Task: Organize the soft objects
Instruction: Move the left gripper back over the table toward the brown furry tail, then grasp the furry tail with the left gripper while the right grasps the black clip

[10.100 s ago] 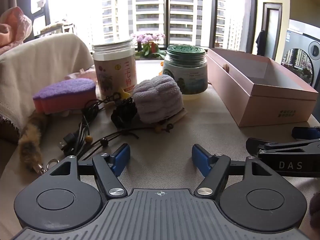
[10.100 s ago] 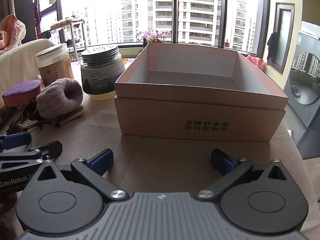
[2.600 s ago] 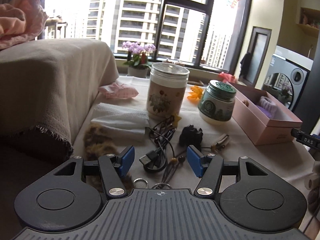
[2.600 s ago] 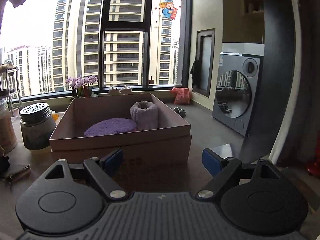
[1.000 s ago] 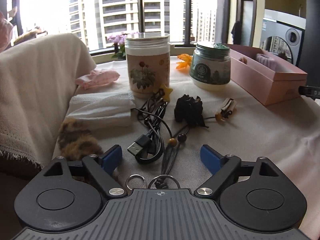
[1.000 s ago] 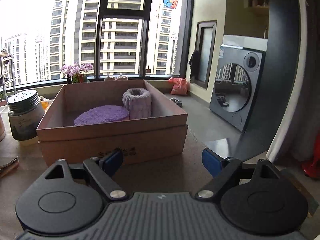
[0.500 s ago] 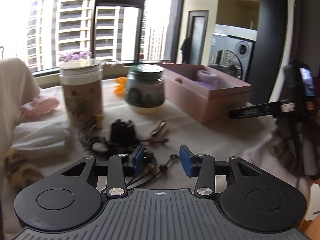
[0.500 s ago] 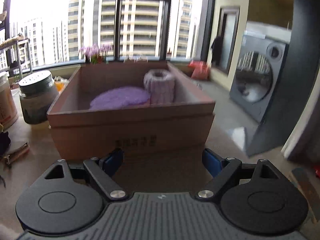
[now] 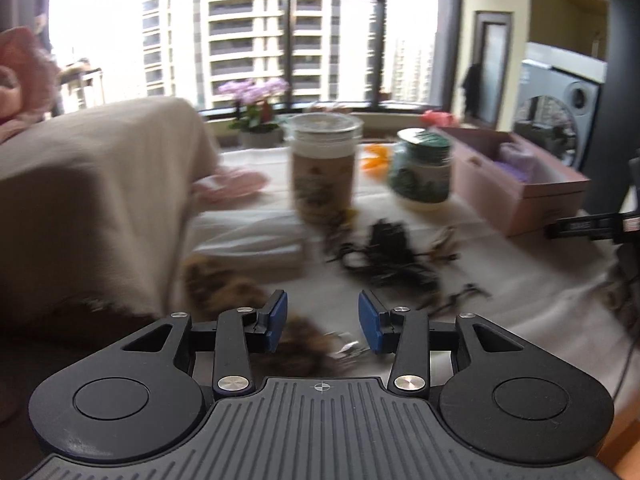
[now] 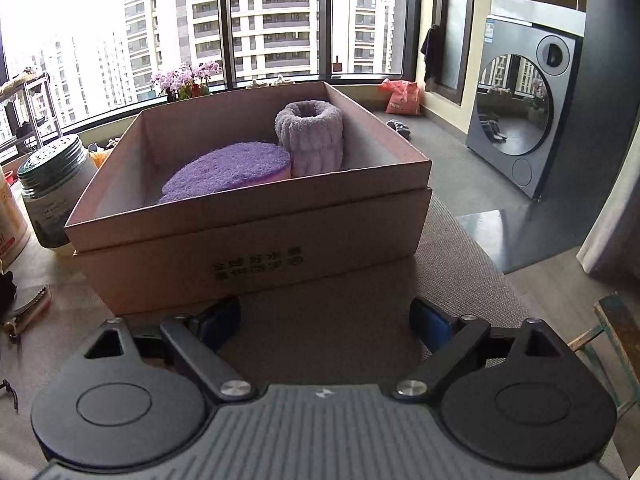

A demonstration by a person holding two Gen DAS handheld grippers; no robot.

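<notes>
Left claw (image 9: 322, 322) apparently swung toward fur tail (image 9: 224, 284).

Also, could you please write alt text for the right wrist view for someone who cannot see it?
An open pink box on a table holds a flat purple sponge and an upright lilac rolled towel. The empty, open right gripper sits before it; a green-lidded jar stands left.
</notes>
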